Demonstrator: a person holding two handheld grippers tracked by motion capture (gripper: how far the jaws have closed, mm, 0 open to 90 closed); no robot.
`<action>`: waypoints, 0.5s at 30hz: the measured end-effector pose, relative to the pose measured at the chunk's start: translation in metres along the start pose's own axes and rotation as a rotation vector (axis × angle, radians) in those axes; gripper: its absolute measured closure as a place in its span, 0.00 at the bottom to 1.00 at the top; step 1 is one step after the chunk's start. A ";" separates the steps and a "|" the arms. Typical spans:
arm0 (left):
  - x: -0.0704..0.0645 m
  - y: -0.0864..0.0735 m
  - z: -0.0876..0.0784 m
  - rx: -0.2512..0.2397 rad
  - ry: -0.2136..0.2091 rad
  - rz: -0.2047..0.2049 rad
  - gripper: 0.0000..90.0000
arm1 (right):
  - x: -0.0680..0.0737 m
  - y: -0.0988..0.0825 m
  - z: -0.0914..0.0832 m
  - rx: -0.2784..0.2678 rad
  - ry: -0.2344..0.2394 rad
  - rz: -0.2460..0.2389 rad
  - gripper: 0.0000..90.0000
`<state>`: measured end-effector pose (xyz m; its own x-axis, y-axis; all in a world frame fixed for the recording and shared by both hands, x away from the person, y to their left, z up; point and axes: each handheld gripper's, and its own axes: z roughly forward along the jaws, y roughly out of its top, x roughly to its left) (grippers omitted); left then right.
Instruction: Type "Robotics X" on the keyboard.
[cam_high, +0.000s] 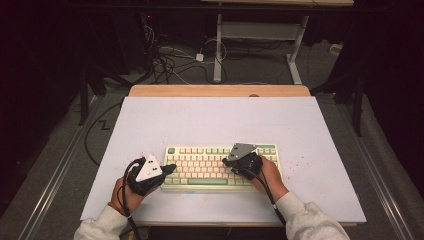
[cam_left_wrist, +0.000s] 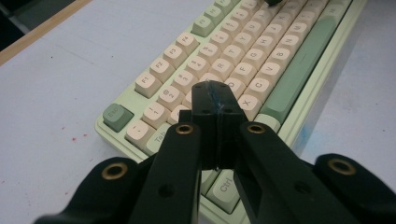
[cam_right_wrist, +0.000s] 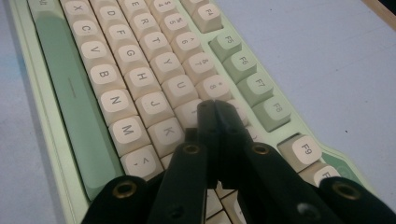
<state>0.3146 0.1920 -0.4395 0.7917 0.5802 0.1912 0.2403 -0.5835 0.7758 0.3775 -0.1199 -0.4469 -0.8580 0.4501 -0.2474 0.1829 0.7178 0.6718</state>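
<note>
1. The left gripper (cam_high: 169, 169) sat at the keyboard's left end, its jaws pressed together with nothing between them; in the left gripper view its tip (cam_left_wrist: 214, 93) hovered over the keys near the left edge, by the X key (cam_left_wrist: 250, 103).
2. The keyboard (cam_high: 210, 181), pale green with cream keys, lay on the white worktop (cam_high: 210, 120), near its front edge and roughly centred.
3. The right gripper (cam_high: 226, 162) was above the keyboard's right half, jaws likewise pressed together and empty; in the right gripper view its tip (cam_right_wrist: 212, 109) stood over the keys beside the 8 key (cam_right_wrist: 213, 87).

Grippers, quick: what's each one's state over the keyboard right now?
Left gripper: closed, holding nothing, tip over the keyboard's left-hand keys.
Right gripper: closed, holding nothing, tip over its right-hand keys.
</note>
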 end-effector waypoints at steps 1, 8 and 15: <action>0.000 0.000 0.000 -0.001 -0.002 -0.001 0.98 | 0.000 0.000 0.001 0.004 0.000 -0.005 1.00; -0.002 0.000 0.002 0.006 -0.005 0.005 0.98 | 0.001 0.000 0.000 0.004 -0.001 -0.002 1.00; -0.002 0.001 0.004 0.006 -0.004 0.008 0.98 | -0.001 -0.001 -0.010 -0.036 -0.016 0.022 1.00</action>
<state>0.3153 0.1880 -0.4410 0.7959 0.5730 0.1953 0.2371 -0.5920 0.7703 0.3735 -0.1264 -0.4399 -0.8463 0.4742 -0.2429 0.1842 0.6882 0.7018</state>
